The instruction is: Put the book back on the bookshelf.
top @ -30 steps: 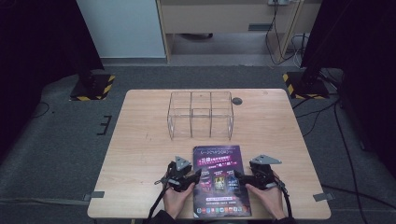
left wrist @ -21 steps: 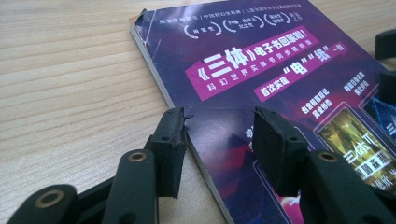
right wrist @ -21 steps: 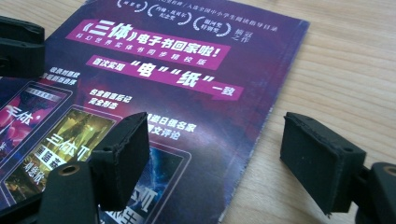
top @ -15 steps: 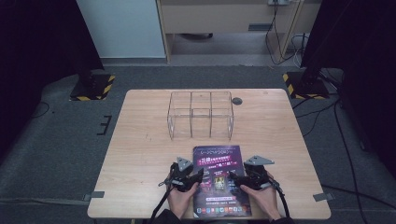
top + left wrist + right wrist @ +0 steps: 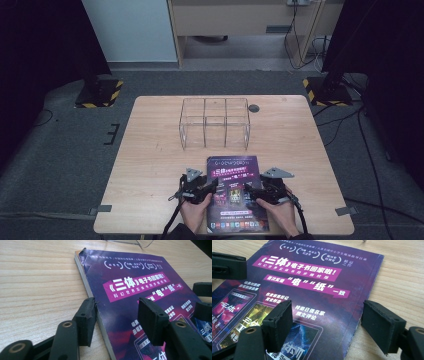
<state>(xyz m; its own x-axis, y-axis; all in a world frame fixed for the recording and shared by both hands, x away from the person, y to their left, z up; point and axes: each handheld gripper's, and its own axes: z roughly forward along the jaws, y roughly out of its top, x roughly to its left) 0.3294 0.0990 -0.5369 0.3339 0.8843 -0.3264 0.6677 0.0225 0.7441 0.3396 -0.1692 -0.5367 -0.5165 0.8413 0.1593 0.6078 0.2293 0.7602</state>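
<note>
A purple book (image 5: 234, 170) with white Chinese lettering lies flat near the table's front edge. My left gripper (image 5: 212, 185) is at its left edge. In the left gripper view (image 5: 116, 312) one pad rests against the book's (image 5: 130, 280) spine side on the wood and the other hovers over the cover. Its jaws have just been opening, with the book's edge between them. My right gripper (image 5: 250, 190) is open astride the right edge (image 5: 327, 312): one jaw is over the cover (image 5: 312, 277), the other over bare wood.
A clear three-compartment box (image 5: 215, 122) stands at mid-table behind the book. A small dark round disc (image 5: 254, 108) sits at the far edge. The wooden table (image 5: 150, 150) is bare to the left and right of the hands.
My right gripper has shifted slightly inward over the book's right edge. The left gripper has stayed in place at the left edge. The book has not moved.
</note>
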